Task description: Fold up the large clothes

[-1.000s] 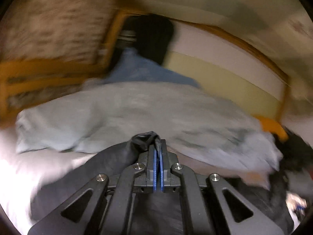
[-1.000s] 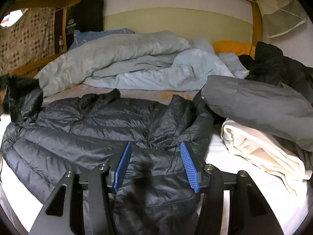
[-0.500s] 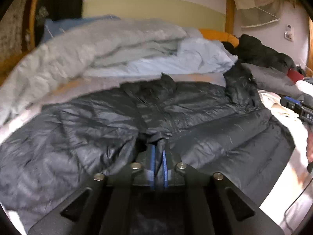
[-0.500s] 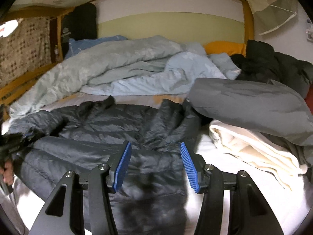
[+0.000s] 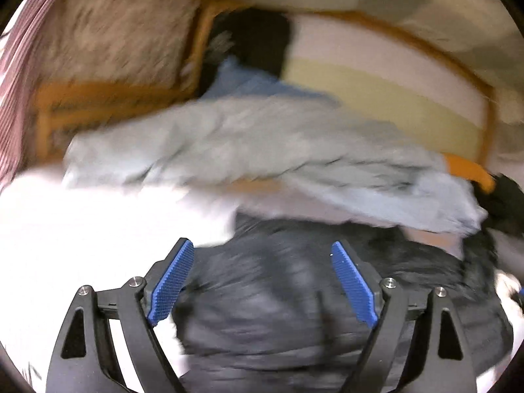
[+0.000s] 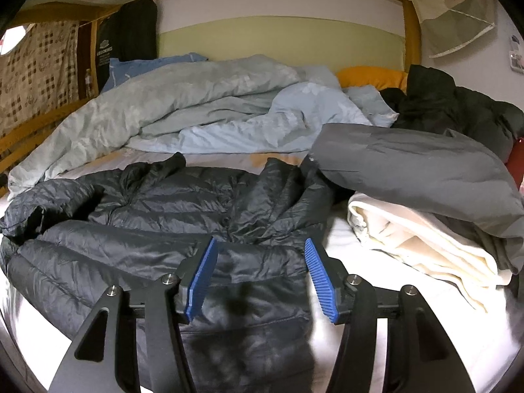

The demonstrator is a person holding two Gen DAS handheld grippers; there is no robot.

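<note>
A dark grey quilted puffer jacket (image 6: 170,216) lies spread on the white bed sheet (image 6: 330,239), its left sleeve bunched at the left. My right gripper (image 6: 260,278) is open and empty, hovering over the jacket's lower right part. In the blurred left wrist view the jacket (image 5: 288,304) lies below my left gripper (image 5: 263,286), which is open and empty above it.
A rumpled light blue duvet (image 6: 196,111) lies across the back of the bed. A folded grey garment (image 6: 419,170) rests on a cream one (image 6: 425,245) at the right, with black clothes (image 6: 452,108) behind. A wooden bed frame (image 6: 412,29) surrounds the mattress.
My left gripper has let go of the jacket fold and opened wide, and its view has swung to the left. My right gripper has stayed open over the jacket.
</note>
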